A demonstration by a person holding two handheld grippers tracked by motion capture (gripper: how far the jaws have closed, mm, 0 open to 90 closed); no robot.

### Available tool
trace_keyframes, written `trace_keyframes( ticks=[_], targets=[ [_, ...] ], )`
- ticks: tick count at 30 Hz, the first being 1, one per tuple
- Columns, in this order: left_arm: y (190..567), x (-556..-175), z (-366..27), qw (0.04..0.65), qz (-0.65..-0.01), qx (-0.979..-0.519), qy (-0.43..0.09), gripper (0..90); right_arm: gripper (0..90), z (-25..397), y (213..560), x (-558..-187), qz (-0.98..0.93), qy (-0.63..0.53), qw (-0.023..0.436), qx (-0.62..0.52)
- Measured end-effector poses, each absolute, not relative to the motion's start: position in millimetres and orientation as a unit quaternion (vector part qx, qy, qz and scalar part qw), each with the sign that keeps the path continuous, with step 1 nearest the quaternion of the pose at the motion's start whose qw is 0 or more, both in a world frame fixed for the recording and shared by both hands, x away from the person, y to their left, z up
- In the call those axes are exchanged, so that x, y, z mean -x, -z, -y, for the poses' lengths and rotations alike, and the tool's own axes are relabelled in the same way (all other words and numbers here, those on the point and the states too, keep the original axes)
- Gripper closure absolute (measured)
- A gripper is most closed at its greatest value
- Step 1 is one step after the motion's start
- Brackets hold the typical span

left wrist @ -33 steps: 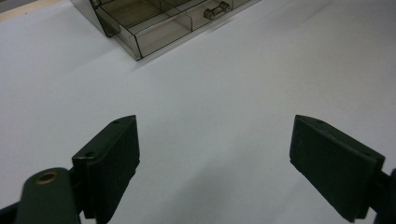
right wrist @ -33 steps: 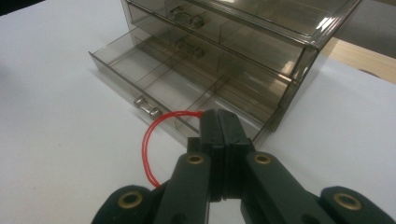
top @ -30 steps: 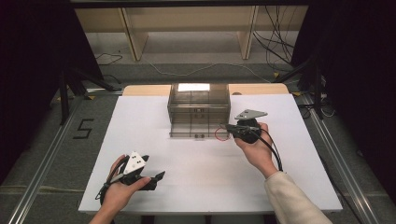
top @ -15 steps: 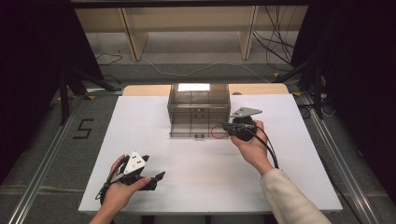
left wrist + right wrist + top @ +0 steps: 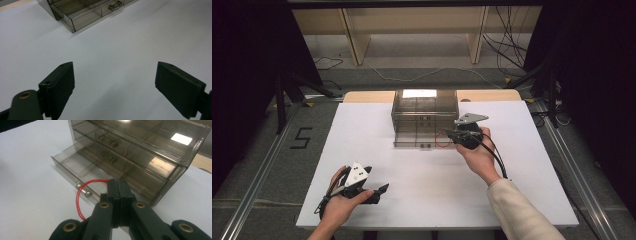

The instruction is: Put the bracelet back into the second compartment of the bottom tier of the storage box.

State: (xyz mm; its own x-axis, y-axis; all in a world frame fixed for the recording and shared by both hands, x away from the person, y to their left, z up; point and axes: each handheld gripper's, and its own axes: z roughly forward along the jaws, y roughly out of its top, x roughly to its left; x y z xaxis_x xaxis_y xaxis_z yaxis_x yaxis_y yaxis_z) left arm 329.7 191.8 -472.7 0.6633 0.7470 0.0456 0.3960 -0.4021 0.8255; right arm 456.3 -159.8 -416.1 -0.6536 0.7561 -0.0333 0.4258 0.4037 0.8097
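The right hand-held gripper (image 5: 117, 192), clamped on the red rubber band (image 5: 80, 197), is hovering at the open bottom drawer (image 5: 75, 167), twelve o'clock on the counter (image 5: 412, 190); releasing early risks the band snagging the knobs. The left hand-held gripper (image 5: 115, 85) is idling, jaws apart.

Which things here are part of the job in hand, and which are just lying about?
In the job:
- red rubber band, pinched in the right gripper
- clear drawer unit, bottom drawer pulled open

Lying about:
- left gripper, open, over bare table
- cables on the floor
- wooden shelf behind
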Motion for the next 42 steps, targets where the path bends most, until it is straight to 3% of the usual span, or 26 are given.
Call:
trace_keyframes(
  ticks=[42],
  targets=[
    [472.5, -329.4, -190.3, 0.42, -0.351, -0.81, -0.209, 15.9, 90.0, 135.2, 411.8, -469.6, -0.816, -0.409, 0.204, -0.354]
  ],
)
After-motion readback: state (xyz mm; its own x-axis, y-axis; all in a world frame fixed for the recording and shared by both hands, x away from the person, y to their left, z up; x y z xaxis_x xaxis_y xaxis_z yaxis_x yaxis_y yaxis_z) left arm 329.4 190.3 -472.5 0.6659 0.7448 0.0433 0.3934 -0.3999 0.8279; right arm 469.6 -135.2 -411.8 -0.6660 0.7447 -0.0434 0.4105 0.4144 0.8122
